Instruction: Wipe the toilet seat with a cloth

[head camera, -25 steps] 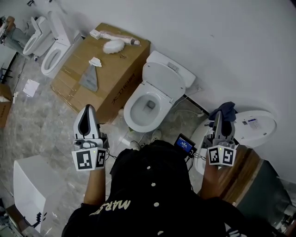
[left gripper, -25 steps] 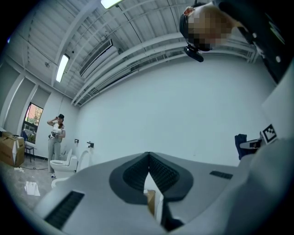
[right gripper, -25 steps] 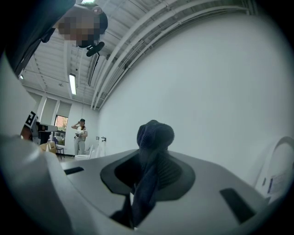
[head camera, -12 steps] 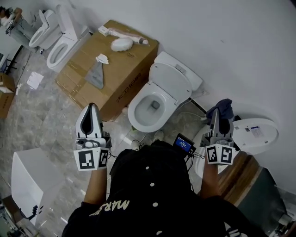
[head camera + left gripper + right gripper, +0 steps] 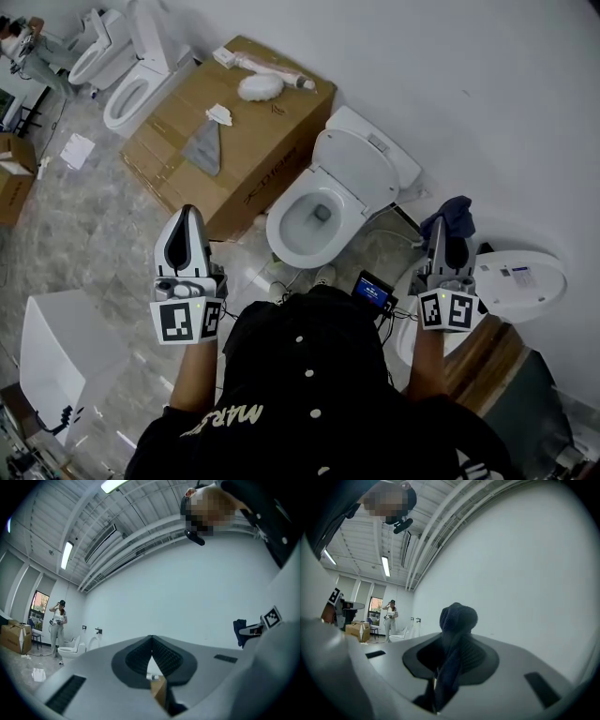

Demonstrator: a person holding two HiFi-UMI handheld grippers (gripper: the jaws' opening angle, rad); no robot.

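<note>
While the person stands facing a white toilet (image 5: pixel 380 141) by the wall, both grippers are held up in front of the body, w/ the tips pointing to the wall. The right gripper (image 5: pixel 441 230) pinches a dark blue cloth (image 5: pixel 454 217). In the right gripper view the jaws are pressed on the fabric, a bunched lump of it sticks out above the tips, and the rest hangs down btw. the pads. The left gripper (image 5: pixel 184 217) carries nothing. In the left gripper view its jaws are pressed together at the tips, and only a small gap lower down shows a bit of brown cardboard behind.

The toilet seat (image 5: pixel 278 230) lies down on the bowl, and the lid (image 5: pixel 361 169) is up against the tank. The cloth is well apart from the seat, to the right of it, near the wall and just beside a second white lid (image 5: pixel 520 281) w/ a label. The left gripper is on the other side, over the floor, near a corner of a big cardboard box (image 5: pixel 267 141). On the box lie a white long-handled tool (image 5: pixel 262 86) and a grey triangular piece (image 5: pixel 206 150). Two more toilets (image 5: pixel 141 84) stand at top left. A small device w/ a blue screen (image 5: pixel 373 292) shows just above the person's black top. Another person (image 5: pixel 57 623) stands far back in the room.
</note>
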